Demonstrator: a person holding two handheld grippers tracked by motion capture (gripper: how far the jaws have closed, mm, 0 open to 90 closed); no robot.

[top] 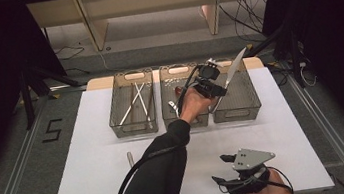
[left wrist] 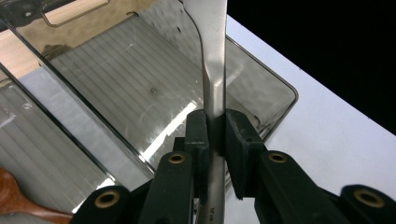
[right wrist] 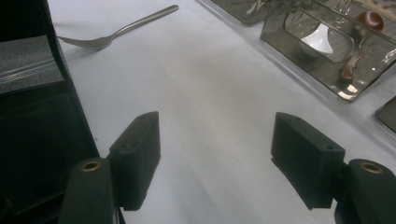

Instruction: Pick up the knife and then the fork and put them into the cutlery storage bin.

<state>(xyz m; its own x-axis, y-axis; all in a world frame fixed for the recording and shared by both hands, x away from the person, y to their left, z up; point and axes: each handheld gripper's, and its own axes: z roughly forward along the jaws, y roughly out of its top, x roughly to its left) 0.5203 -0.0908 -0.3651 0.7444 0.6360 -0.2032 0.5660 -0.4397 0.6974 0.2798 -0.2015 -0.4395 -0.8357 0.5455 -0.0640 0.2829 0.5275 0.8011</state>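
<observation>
Jaws clamp knife [left wrist: 215, 70] above bin [left wrist: 275, 84].

Trays: you have three clear bins [top: 135, 128] in a row.
Knives: one [left wrist: 214, 70], clamped in your left gripper [left wrist: 215, 135].
Forks: one [right wrist: 116, 31] on the table.
Grippers: two.

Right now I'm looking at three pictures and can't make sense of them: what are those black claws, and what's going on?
A person holds a two-jaw gripper in each hand. The high view looks down on a white table with three clear bins. The other two pictures come from cameras riding on the grippers. The left gripper is shut on a table knife, held over the right-hand bin. The right gripper rests open near the table's front edge, holding nothing. A fork lies loose on the table. The left bin holds metal cutlery.
</observation>
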